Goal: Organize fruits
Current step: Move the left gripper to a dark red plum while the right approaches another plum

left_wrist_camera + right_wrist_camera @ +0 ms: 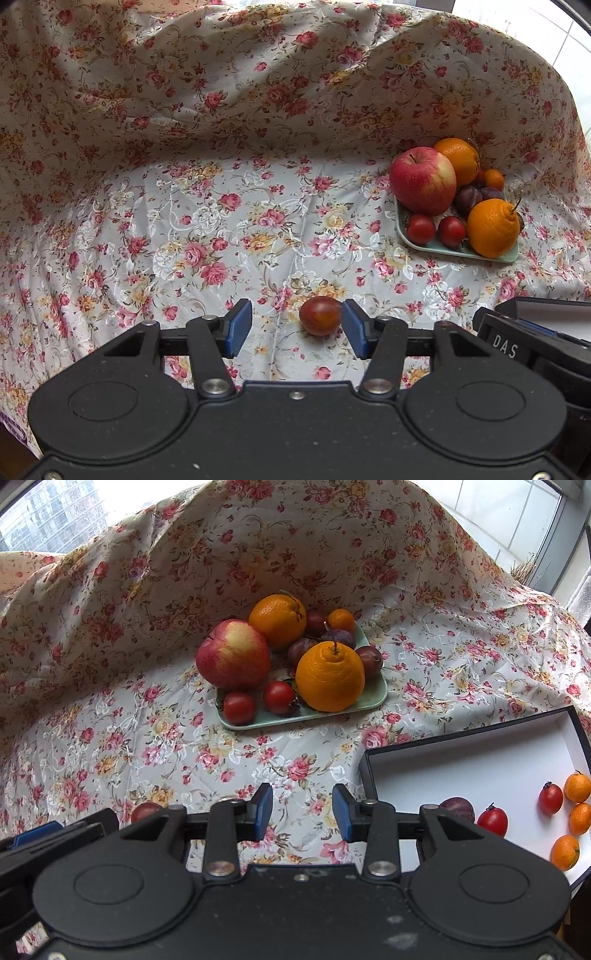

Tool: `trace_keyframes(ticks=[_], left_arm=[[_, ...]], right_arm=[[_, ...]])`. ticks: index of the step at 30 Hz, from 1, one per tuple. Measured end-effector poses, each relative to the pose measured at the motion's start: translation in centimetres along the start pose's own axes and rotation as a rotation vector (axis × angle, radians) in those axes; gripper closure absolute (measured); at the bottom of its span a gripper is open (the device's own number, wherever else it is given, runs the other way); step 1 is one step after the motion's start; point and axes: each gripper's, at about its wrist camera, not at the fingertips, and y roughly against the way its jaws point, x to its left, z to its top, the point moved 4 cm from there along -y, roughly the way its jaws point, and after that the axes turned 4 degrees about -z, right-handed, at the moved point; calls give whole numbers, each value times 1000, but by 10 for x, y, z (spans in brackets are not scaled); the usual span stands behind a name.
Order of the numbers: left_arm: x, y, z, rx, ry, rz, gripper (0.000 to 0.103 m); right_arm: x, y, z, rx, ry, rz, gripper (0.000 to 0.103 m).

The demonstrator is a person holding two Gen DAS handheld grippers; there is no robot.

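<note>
The left claw (297,328) is half open around a small dark tomato (320,315), not squeezing. It's soft and smooth, so pinch its round middle gently.

Daylight entering from overexposed windows (51,517) at the upper corners, blowing out to white; lighting the floral cloth (229,221) evenly and brightly; casting soft shadows in the raised folds behind; bending strongly at the fisheye edges, corners darkening; staying sharp throughout, no motion blur showing.
</note>
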Motion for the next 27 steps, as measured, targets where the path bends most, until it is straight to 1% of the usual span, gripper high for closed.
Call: trace_keyframes(ticks=[4,6,10,12,14,15,18,22,24,27], left_arm=[[16,5,4,-43,4,26,44],[24,7,7,-56,20,34,44],[42,8,11,-57,64,36,44],[49,8,13,-62,80,34,44],[55,9,14,-73,87,45,44],[57,10,14,-81,90,53,44],[64,10,13,-87,100,66,44],[72,4,11,-51,108,40,44],[75,2,10,-36,115,29,44],[78,0,10,-14,114,33,43]], right_arm=[[17,-3,-3,43,13,30,64],[23,-3,-5,27,21,37,64],[37,8,-13,-86,78,26,64],[44,13,-17,-129,107,30,64],[50,16,-20,-151,120,46,64],[53,17,-22,-151,130,58,64],[65,19,-29,-101,164,114,64],[81,19,-47,-30,204,182,64],[87,20,-56,-10,229,202,64],[94,23,-70,9,264,225,64]])
